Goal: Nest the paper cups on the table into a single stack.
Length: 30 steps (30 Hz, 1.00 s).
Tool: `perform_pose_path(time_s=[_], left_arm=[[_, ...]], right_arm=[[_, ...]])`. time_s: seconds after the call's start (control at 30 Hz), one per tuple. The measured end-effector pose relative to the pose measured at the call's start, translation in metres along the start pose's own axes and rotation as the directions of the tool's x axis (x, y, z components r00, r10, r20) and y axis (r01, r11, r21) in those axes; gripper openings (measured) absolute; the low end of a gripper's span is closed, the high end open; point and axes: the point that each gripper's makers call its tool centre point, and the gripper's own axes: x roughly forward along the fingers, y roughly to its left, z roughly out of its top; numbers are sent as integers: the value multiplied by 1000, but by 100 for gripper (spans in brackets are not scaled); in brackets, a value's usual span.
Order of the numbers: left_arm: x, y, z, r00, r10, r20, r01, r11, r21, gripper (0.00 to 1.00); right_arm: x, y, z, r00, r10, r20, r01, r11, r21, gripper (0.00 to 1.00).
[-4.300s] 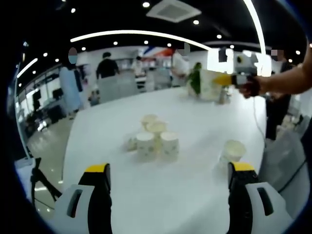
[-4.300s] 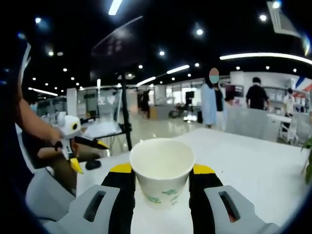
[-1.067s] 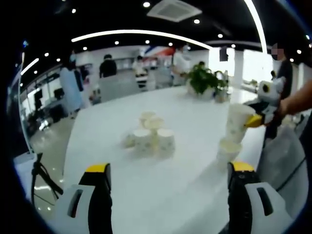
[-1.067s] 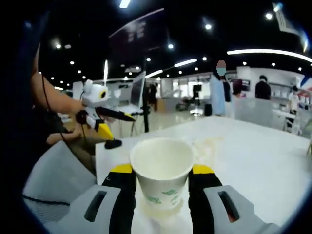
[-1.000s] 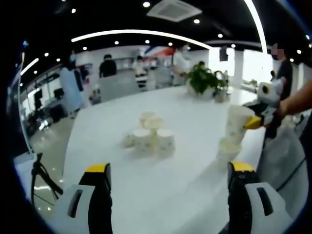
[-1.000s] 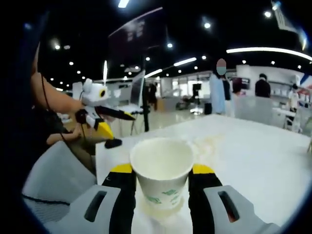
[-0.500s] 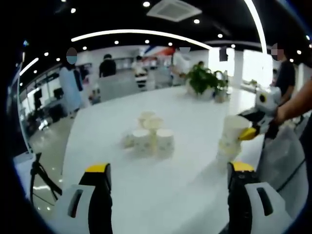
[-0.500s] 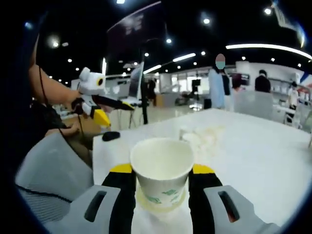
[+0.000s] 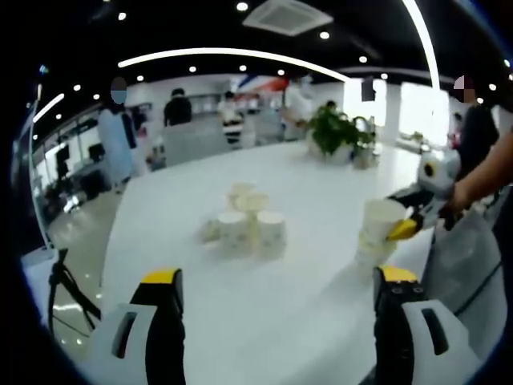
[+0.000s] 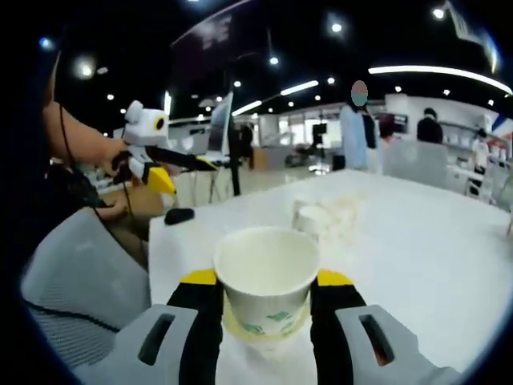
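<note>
Down has come the cup (image 10: 266, 281) in the right gripper (image 10: 266, 301); a second ago it hung above the bottom cup (image 10: 240, 330), and now it sits partly inside it. In the left gripper view the same two cups (image 9: 375, 234) stand as a short stack near the table (image 9: 304, 192) edge, with the right gripper (image 9: 409, 223) beside them. The right jaws are pressed against both sides of the cup and hold it tight. The left gripper (image 9: 276, 321) has its jaws wide apart with nothing between them, low over the table. More cups (image 9: 247, 220) wait in a bunch in the middle of the table, well apart from the stack.

What could go wrong? The stack is close to the edge, so a sideways bump could knock it off. A hard squeeze could bend the thin paper, and then the cup may jam. If the jaws let go while the cup leans, it could tip out. If it is pushed in too hard, the bottom cup could slide away.
</note>
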Motion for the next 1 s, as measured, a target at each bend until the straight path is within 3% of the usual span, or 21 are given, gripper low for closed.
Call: perform_pose_path(time_s=[0.73,1.0], left_arm=[[0,-1,-3,1000,1,-1,-1,1000,-14,96],[0,-1,1,1000,0,7,0,1000,-14,96]], right_arm=[[5,1,-18,997,-26,-68,24,999,-36,42],[5,4,-17,996,-15,-84,12,999,-29,49]])
